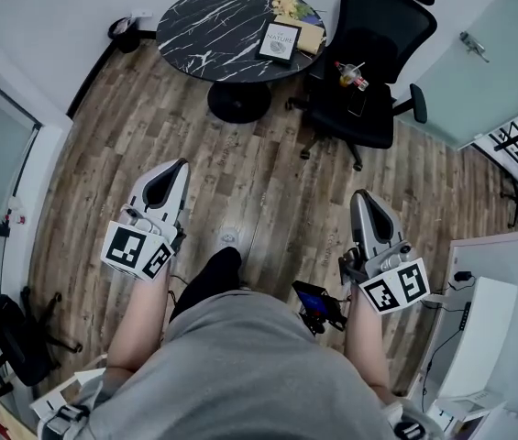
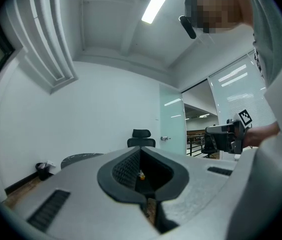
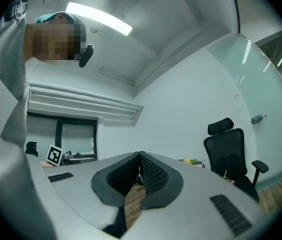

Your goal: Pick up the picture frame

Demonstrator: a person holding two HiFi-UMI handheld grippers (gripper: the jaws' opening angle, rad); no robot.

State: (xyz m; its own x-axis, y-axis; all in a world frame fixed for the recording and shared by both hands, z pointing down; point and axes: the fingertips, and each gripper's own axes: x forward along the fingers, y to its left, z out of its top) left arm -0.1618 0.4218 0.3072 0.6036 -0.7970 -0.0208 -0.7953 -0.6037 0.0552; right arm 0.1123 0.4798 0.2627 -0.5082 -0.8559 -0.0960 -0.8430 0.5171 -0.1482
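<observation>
Wood floor (image 1: pixel 268 186) below, left gripper (image 1: pixel 181 165) and right gripper (image 1: pixel 361 195) held level, fingers (image 2: pixel 123 170) clenched, empty

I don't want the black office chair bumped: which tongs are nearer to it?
Right. The right tongs sit just short of the office chair, in line with it; the left tongs are farther off to its left, facing the round table.

The only word that can be read is "NATURE", in dark capitals on the white sheet inside the black-edged rectangular picture frame (image 1: pixel 279 41) on the round black marble counter (image 1: pixel 208 21). The smaller print around it is too fine to read. The marker cubes (image 1: pixel 137 250) of the left hand-held gripper (image 1: pixel 180 165) and right hand-held gripper (image 1: pixel 361 195) bear black-and-white square codes, no letters.
</observation>
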